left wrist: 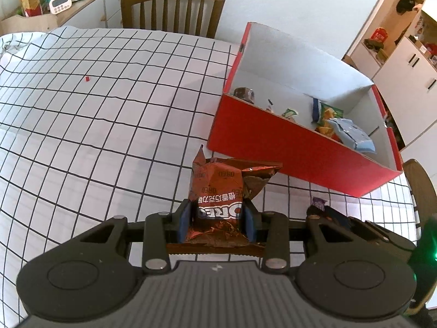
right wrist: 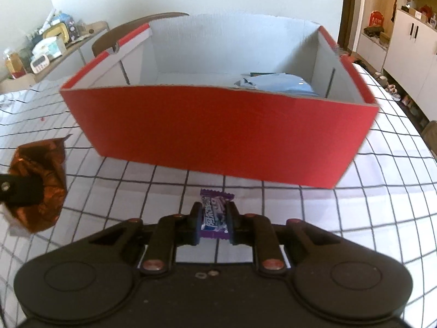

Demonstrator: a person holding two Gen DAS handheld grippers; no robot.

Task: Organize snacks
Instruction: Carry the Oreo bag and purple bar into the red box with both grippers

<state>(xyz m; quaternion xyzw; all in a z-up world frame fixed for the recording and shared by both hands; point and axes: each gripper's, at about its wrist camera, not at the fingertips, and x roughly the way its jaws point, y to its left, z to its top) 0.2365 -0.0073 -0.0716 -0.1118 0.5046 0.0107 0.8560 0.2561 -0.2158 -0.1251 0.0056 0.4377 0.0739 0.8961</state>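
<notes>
My left gripper point(left wrist: 217, 213) is shut on a brown Oreo snack bag point(left wrist: 218, 188) and holds it above the checked tablecloth, left of the red box point(left wrist: 286, 147). The bag also shows at the left of the right wrist view point(right wrist: 41, 180). My right gripper point(right wrist: 214, 216) is shut on a small purple candy packet point(right wrist: 214, 213), just in front of the near wall of the red box point(right wrist: 218, 134). Inside the box lie a light blue bag point(left wrist: 352, 134), a green chip bag point(left wrist: 327, 114) and some smaller snacks. The light blue bag also shows in the right wrist view point(right wrist: 275, 83).
A white tablecloth with black grid point(left wrist: 95, 123) covers the table. A wooden chair point(left wrist: 174, 8) stands at the far side, another chair point(left wrist: 420, 188) at the right. A small red scrap point(left wrist: 87, 78) lies on the cloth. Shelves and cabinets point(left wrist: 404, 54) stand behind.
</notes>
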